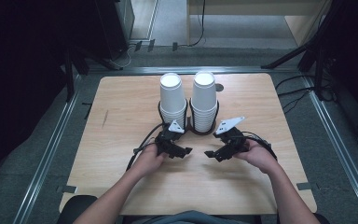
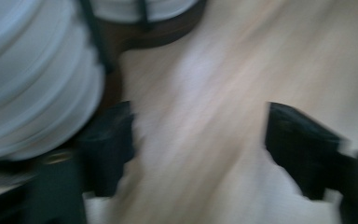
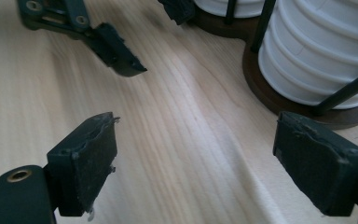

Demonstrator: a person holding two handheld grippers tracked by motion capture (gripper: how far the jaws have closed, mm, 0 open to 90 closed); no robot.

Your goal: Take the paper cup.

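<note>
On the wooden table point(image 1: 121, 140), two stacks of white paper cups stand upside down side by side in a dark wire holder point(image 1: 200, 131) with a brown base, at the far middle of the tabletop. The left stack of cups point(image 1: 172, 100) and the right stack of cups point(image 1: 204, 99) look about equally tall. Just in front of the holder, the left gripper point(image 1: 182, 151) and the right gripper point(image 1: 212, 154) point toward each other, low over bare wood, each held in one hand. Both have their jaws spread wide with nothing between them; the right gripper view shows this sharply, while the left gripper view is blurred, though the gap is plain there too.

Judging from this, the work is at the approach stage: neither stack is touched. The next move probably calls for lifting a gripper toward the top cup of the nearer stack, closing gently on its wall so the paper is not crushed, and pulling upward without dragging the cups beneath.
</note>
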